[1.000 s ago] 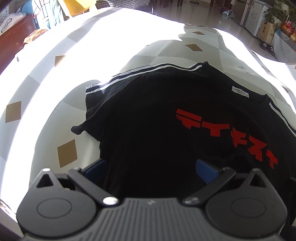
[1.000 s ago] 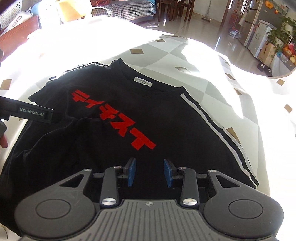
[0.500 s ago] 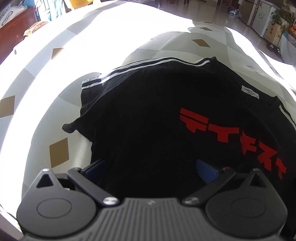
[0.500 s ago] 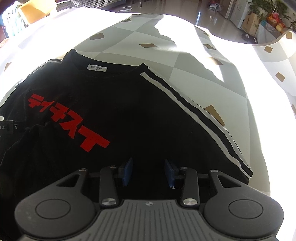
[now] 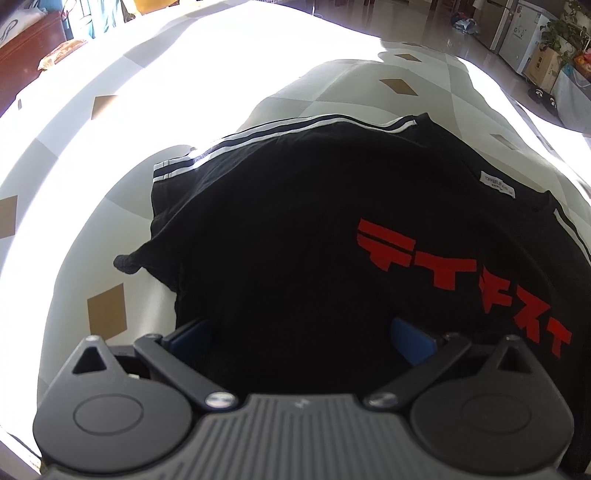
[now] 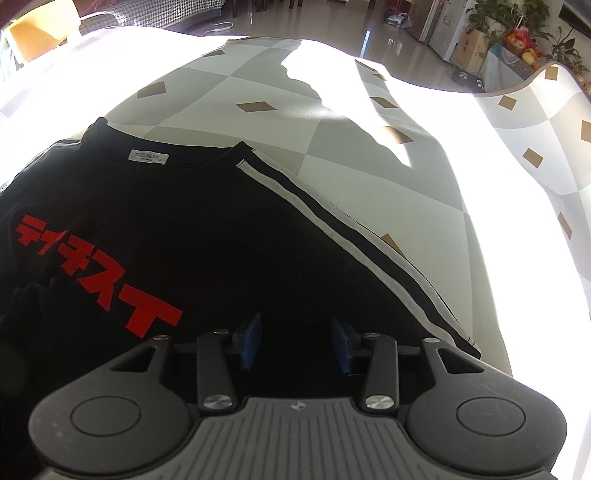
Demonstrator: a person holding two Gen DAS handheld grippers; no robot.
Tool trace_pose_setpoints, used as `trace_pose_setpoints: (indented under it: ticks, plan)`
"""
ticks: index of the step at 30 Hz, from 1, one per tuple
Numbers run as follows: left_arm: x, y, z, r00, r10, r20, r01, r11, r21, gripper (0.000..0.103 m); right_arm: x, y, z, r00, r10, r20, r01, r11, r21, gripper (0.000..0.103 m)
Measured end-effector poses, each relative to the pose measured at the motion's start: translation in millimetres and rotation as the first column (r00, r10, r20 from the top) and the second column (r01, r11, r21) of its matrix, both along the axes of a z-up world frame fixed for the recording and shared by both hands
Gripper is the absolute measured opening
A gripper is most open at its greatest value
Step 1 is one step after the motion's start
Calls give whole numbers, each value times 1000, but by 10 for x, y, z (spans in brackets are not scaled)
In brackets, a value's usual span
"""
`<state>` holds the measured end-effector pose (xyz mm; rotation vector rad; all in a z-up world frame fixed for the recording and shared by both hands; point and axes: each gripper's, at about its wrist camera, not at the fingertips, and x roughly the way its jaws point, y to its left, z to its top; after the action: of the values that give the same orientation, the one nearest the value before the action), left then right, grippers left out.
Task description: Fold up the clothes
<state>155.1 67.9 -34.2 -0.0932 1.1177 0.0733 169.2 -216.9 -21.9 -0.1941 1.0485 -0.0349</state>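
Note:
A black T-shirt [image 5: 295,236] with red lettering and white-striped sleeves lies spread face up on a checked tablecloth [image 5: 207,92]. My left gripper [image 5: 301,338] hangs open over the shirt's lower left part, near its left sleeve [image 5: 173,173], its blue pads wide apart with nothing between them. In the right wrist view the same T-shirt [image 6: 207,236] fills the left half. My right gripper [image 6: 297,343] is open above the shirt's lower right part, just inside the striped right sleeve [image 6: 369,266]. The neck label [image 6: 149,157] sits at the far collar.
The tablecloth [image 6: 369,177] is grey and white with brown diamonds, brightly sunlit beyond the shirt. A wooden cabinet [image 5: 33,44] stands at the far left. Fridges, a box and plants [image 6: 517,33] stand on the floor at the far right.
Both grippers stay open. The right gripper has moved right, toward the striped right sleeve, and the left gripper has dropped out of its view. The left gripper has shifted only slightly over the shirt.

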Motion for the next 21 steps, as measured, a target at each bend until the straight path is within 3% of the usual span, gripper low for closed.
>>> trace_pose_setpoints:
  ticks: [6,13,21]
  plan:
    - [86,-161,73,996,-83,-28,86,991,105,103,72,3,-27,999,-30,25,30,999,-25,40]
    - [240,-277,245,990,-138,-22,139,988,72,103,157,-51,8,997,-82,14,82,997,-3,40]
    - [511,-470,297,985,-171,1,170,982,86,103,76,141,47,1000,24,19,-25,996,85,40]
